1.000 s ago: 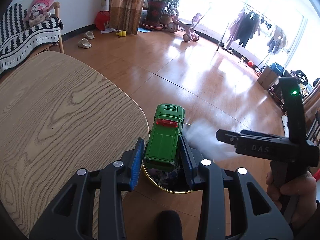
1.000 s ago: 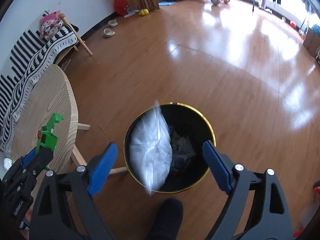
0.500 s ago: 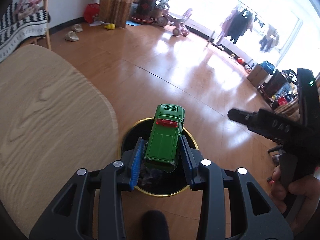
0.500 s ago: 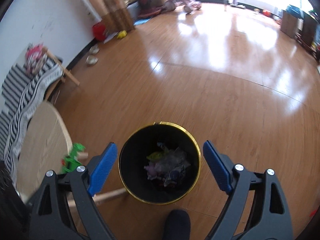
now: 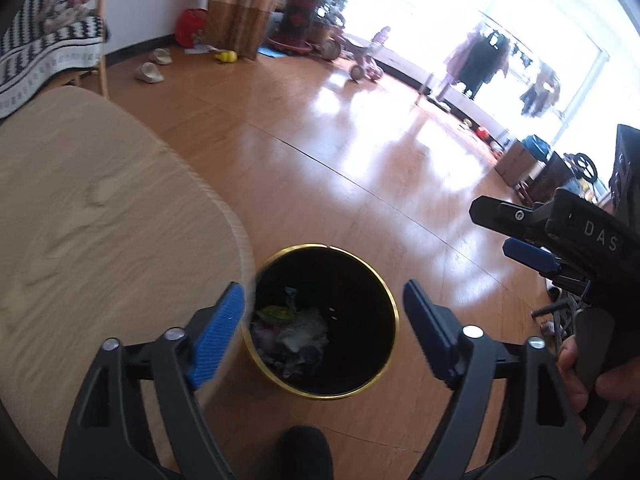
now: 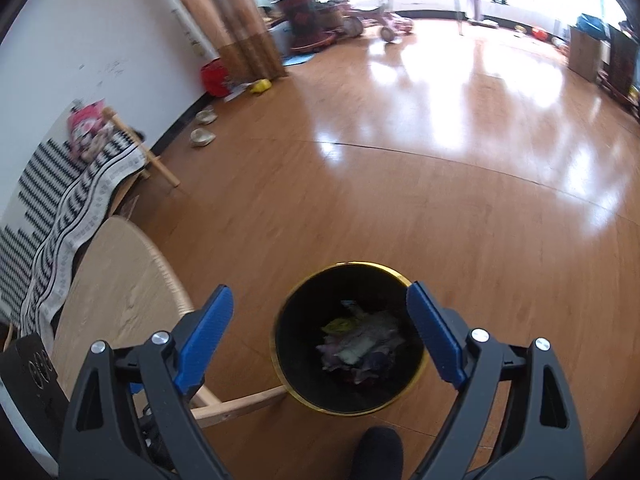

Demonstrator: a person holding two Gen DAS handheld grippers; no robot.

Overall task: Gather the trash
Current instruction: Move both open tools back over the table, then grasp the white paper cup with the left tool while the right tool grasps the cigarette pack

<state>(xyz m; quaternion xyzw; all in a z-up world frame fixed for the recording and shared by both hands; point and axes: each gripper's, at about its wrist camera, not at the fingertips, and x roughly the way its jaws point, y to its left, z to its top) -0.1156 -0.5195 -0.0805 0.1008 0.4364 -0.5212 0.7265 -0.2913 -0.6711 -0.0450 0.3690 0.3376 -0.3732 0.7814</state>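
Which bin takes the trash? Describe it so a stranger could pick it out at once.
Start at the rounded wooden table on the wood floor and look just off its edge. There stands the trash bin, under the open left gripper. It is a round black can with a gold rim, crumpled wrappers heaped inside.

Glossy wood floor (image 5: pixel 320 152) carries black gold-rimmed bin (image 5: pixel 352 256), near centre, crumpled trash (image 5: pixel 292 328) inside. Wooden table (image 5: pixel 100 220) just left. Slippers (image 5: pixel 150 74) far left.
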